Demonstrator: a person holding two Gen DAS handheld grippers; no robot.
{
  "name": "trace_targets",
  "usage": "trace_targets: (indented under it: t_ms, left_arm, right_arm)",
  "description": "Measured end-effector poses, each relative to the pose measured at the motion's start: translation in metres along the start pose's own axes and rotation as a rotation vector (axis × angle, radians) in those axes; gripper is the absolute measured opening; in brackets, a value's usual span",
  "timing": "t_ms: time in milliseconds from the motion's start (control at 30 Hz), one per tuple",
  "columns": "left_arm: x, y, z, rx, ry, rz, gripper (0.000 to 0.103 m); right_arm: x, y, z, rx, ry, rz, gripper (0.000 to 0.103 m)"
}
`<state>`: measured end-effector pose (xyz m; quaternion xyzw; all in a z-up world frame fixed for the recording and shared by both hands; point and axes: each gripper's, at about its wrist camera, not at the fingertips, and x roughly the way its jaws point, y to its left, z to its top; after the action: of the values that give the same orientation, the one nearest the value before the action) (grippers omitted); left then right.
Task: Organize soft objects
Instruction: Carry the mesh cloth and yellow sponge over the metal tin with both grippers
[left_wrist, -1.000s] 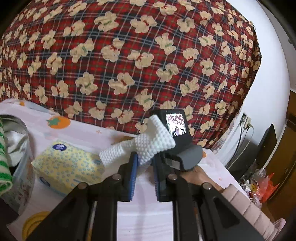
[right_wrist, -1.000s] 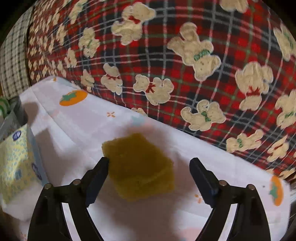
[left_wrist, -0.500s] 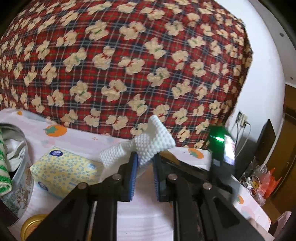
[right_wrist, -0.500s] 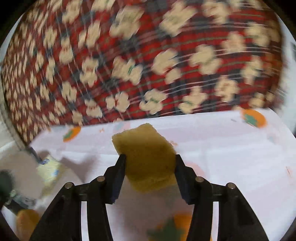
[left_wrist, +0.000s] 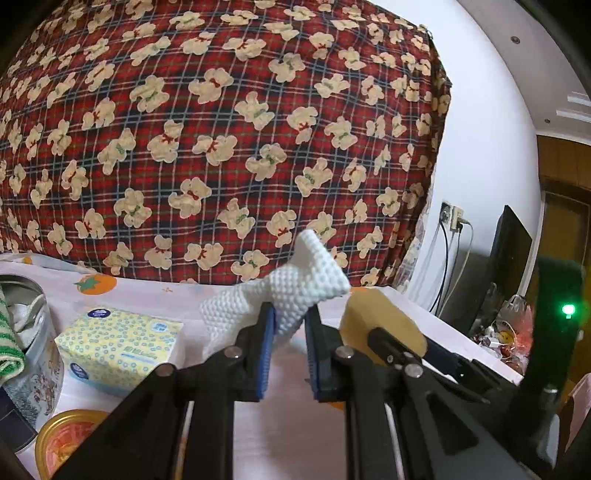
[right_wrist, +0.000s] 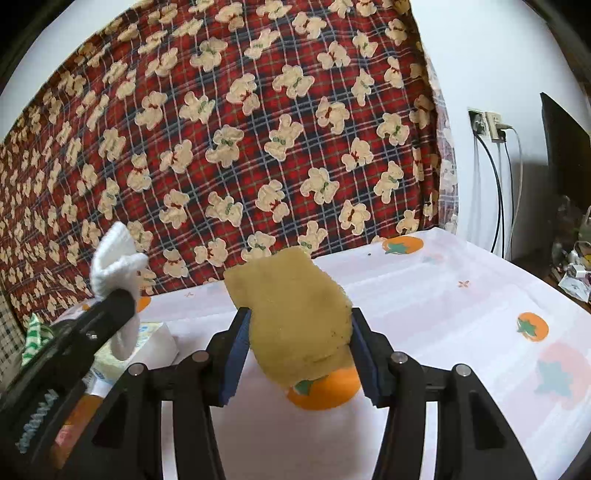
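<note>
Sponge (right_wrist: 299, 314), yellow and squashed at the sides, sits clamped between the blue pads (right_wrist: 234, 356) of the right gripper (right_wrist: 297, 354), lifted clear of the tablecloth (right_wrist: 461, 314) with its orange fruit prints. In the left wrist view the same sponge (left_wrist: 380, 321) shows just right of the left gripper (left_wrist: 290, 343), whose jaws are clenched on a white waffle-textured cloth (left_wrist: 295, 291); the cloth's ends flare out above and to the left of the pads. From the right wrist view that cloth (right_wrist: 118, 273) appears to the left of the sponge, pinched in the dark left gripper (right_wrist: 118, 299). A tissue pack (left_wrist: 118, 347) with a yellow and blue pattern lies on the tablecloth to the left, near a metal tin (left_wrist: 33, 332) that holds a green-striped cloth (left_wrist: 9, 339). A gold-rimmed lid (left_wrist: 70, 435) lies below the pack. Behind the table hangs a red plaid blanket (left_wrist: 221, 129) printed with cream bears. Cables (right_wrist: 495, 184) run down the white wall (right_wrist: 491, 55) at right.
</note>
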<state>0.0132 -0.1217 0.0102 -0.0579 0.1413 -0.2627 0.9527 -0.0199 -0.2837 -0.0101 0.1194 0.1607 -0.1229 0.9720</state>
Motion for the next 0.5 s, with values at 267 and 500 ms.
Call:
trace_targets:
  t_ms: [267,500]
  left_arm:
    - [-0.009,-0.001,-0.006,0.010,-0.001,-0.003,0.014]
    - [-0.025,-0.005,-0.015,0.020,-0.006,-0.008,0.014]
  right_arm:
    - [-0.026,0.011,-0.004,-0.042,-0.086,-0.022,0.055]
    - [-0.036,0.004,-0.006,0.003,-0.103,-0.027,0.055]
